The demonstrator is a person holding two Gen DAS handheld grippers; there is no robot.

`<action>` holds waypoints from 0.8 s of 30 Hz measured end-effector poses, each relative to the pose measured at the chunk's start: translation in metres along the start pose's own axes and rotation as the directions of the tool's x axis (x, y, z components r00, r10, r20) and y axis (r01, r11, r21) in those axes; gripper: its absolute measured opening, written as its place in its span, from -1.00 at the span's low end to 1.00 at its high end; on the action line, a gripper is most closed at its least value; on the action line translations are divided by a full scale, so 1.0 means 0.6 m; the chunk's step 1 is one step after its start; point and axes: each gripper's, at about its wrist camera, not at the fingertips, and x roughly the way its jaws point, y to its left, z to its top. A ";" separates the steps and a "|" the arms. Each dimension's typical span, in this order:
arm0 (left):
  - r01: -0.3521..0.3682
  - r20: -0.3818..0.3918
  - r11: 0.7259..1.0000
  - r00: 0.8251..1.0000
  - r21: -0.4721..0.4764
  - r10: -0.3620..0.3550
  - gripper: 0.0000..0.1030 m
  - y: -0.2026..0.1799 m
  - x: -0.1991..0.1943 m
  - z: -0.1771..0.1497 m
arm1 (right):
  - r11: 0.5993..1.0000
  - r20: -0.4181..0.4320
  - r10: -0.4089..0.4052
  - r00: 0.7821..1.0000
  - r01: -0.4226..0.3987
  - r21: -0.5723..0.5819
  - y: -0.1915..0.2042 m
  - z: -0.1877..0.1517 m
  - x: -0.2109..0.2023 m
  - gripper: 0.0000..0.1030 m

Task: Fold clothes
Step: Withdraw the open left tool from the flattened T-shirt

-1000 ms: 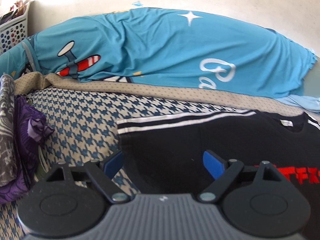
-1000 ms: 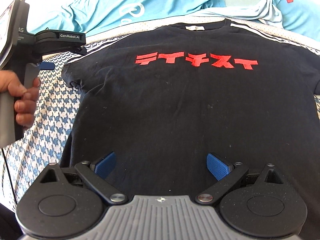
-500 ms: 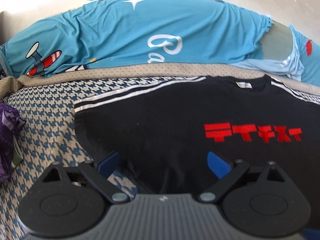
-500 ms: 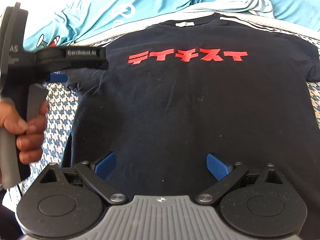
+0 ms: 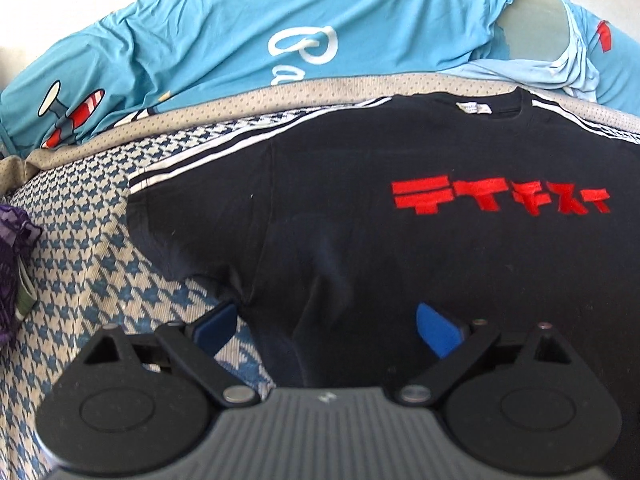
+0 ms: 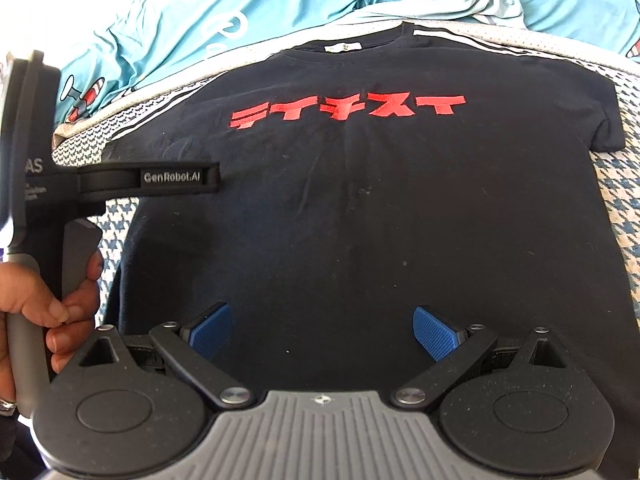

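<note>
We have the black T-shirt (image 6: 360, 208) spread flat, front up, on the houndstooth bedcover (image 5: 80, 264), its neck label toward the top of both views and its red lettering (image 6: 344, 110) readable across the chest. It fills the centre of the right wrist view and the right half of the left wrist view. We judge this to be the start of the first fold: the garment looks laid out but nothing is turned over yet. Our left gripper (image 5: 326, 326) hangs over the shirt's side edge just under the sleeve (image 5: 192, 216), its pads spread wide with nothing pinched between them; one blue pad sits over bedcover, the other over black cloth. Our right gripper (image 6: 322, 332) hovers above the lower middle of the shirt, pads equally spread and empty. In the right wrist view the left gripper's body and the hand (image 6: 48, 312) holding it stand at the left edge of the frame. The next move, as we judge it, calls for lowering onto the cloth edge and pinching it so the side can be carried across. Compared with a second ago, the left wrist view has swung: the blue bedding (image 5: 240, 52) then filled the frame, and the lettering now sits well inside it. The purple cloth (image 5: 16, 264) has slid to the left margin.
</note>
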 end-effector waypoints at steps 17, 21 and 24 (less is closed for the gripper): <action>-0.035 -0.022 0.996 0.999 -0.085 0.033 1.00 0.048 -0.015 -0.028 | 0.996 0.008 -0.021 1.000 0.020 0.088 -0.006 -0.016 -0.020 0.90; -0.045 -0.027 0.994 0.999 -0.097 0.043 1.00 0.055 -0.022 -0.034 | 0.995 0.020 -0.033 0.999 0.031 0.096 -0.007 -0.022 -0.024 0.90; -0.046 -0.030 0.993 0.999 -0.109 0.043 1.00 0.061 -0.026 -0.038 | 0.994 0.048 -0.059 0.997 0.055 0.093 -0.007 -0.027 -0.031 0.90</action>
